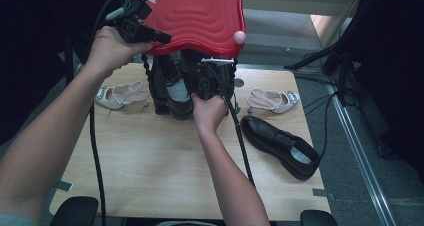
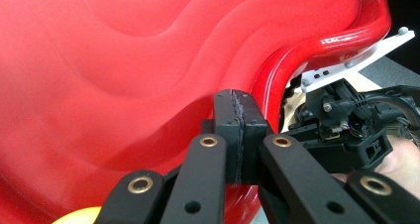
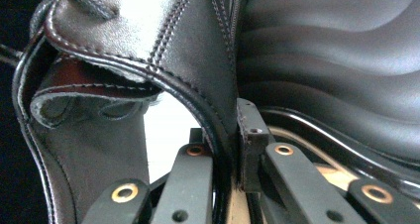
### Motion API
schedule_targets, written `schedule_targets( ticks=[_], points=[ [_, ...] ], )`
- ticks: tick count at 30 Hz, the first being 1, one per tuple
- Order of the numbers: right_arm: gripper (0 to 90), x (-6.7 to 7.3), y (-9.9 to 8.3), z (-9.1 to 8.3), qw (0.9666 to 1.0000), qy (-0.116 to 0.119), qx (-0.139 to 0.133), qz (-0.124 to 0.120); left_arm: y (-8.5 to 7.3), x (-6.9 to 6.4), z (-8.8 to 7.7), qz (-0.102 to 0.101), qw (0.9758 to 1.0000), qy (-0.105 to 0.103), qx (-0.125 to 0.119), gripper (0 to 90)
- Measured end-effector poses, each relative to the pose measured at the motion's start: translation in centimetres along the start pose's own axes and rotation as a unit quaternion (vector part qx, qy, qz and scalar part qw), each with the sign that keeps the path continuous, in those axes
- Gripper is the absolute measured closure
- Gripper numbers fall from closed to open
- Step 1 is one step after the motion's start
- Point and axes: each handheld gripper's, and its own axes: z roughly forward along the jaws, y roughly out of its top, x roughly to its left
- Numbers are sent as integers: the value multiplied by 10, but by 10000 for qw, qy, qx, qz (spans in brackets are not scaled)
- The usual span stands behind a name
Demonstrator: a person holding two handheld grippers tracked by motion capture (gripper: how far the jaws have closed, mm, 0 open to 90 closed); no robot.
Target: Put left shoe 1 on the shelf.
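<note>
A red wavy lid (image 1: 200, 16) (image 2: 124, 60) stands raised over the far side of the table. My left gripper (image 1: 162, 36) (image 2: 239, 105) is shut, its pads meeting against the lid's lower left edge; nothing shows between them. Under the lid sit black leather shoes (image 1: 172, 93). My right gripper (image 1: 207, 83) (image 3: 233, 130) is shut on the collar rim of one black shoe (image 3: 163, 40), with the leather edge pinched between its pads. The right gripper (image 2: 346, 130) also shows beneath the lid in the left gripper view.
A second black shoe (image 1: 280, 146) lies on the wooden table (image 1: 150, 171) at the right. White heeled sandals rest at the left (image 1: 120, 95) and the right (image 1: 272, 101). A pink knob (image 1: 239, 36) sits on the lid's corner. Black stands and cables crowd the right side.
</note>
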Motion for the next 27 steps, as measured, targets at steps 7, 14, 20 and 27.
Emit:
schedule_targets(
  ticks=[7,14,20,27],
  points=[
    [867,0,2,3,9999,-3,-106,44,0,0,0,0,10000,1,-7,900],
    [867,0,5,8,9994,-1,-347,59,0,0,0,10,10000,6,-8,900],
    [865,2,6,11,9982,-54,-551,211,-1,0,0,12,10000,17,-18,900],
    [860,4,7,15,9976,-68,-672,164,-1,0,0,4,10000,2,-34,900]
  ],
)
